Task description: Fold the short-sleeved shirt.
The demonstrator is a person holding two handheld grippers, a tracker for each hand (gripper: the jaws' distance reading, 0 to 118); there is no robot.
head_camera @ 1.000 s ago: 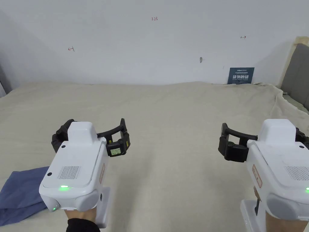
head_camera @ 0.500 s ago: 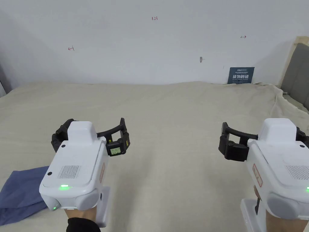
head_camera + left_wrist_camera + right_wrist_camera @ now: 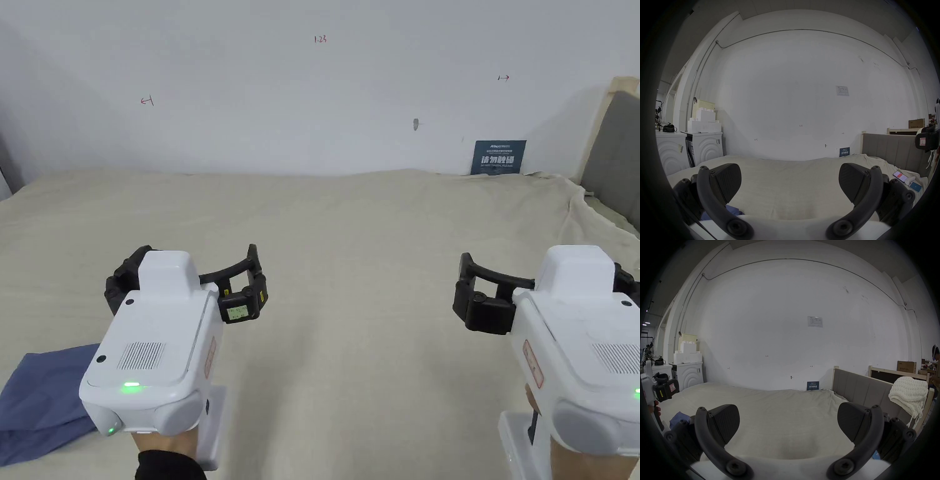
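Observation:
A blue shirt (image 3: 44, 400) lies in a folded bundle on the beige bed sheet (image 3: 350, 237) at the near left corner. A bit of the blue shirt (image 3: 732, 211) peeks below the left jaw in the left gripper view, and the blue shirt (image 3: 679, 417) also lies at the left in the right gripper view. My left gripper (image 3: 187, 278) hovers just right of it, jaws wide apart and empty. My right gripper (image 3: 544, 281) hovers over the bare sheet on the right, also open and empty. Both are held level, side by side.
A grey padded headboard (image 3: 615, 156) borders the bed on the right, with a white knitted blanket (image 3: 909, 394) draped over it. A phone (image 3: 899, 176) and small items lie near the right edge. White washing machines (image 3: 705, 149) stand to the left. A blue sign (image 3: 498, 156) leans on the wall.

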